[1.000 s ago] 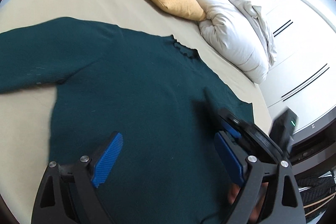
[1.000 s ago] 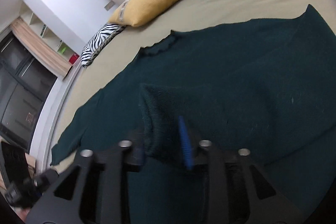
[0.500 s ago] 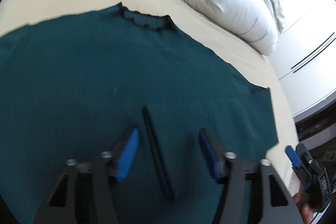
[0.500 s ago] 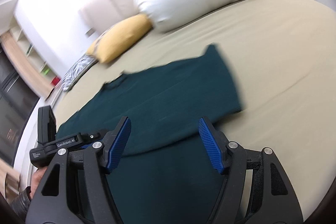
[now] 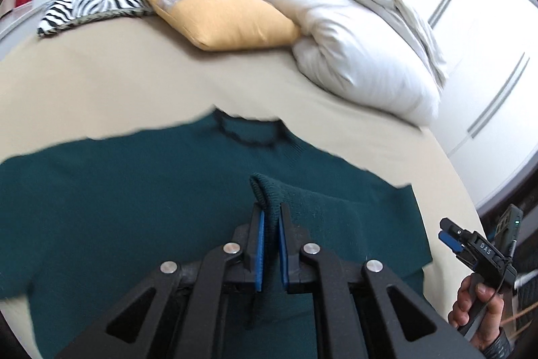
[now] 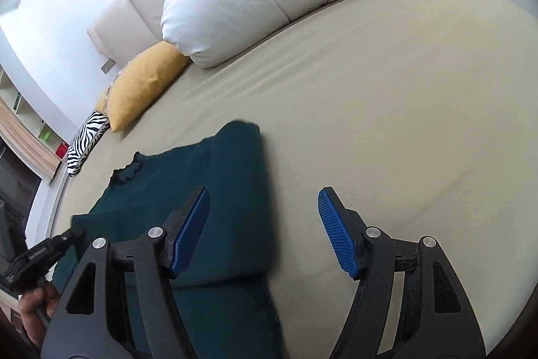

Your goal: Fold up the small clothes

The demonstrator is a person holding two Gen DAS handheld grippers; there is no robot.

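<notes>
A dark green sweater (image 5: pixel 141 207) lies spread on the beige bed (image 5: pixel 101 96), its collar toward a yellow cushion (image 5: pixel 218 15) and a white pillow (image 5: pixel 363 63). The left hand-held gripper (image 5: pixel 270 221) is clenched on a raised fold of the sweater (blue pads nearly meeting). The right hand-held gripper (image 6: pixel 264 224) hangs released, nothing between its pads, over the sweater's folded-in right edge.

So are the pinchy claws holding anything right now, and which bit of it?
The left gripper is shut on the green sweater, pinching a raised fold of its fabric below the collar. The right gripper is open and holds nothing.
</notes>
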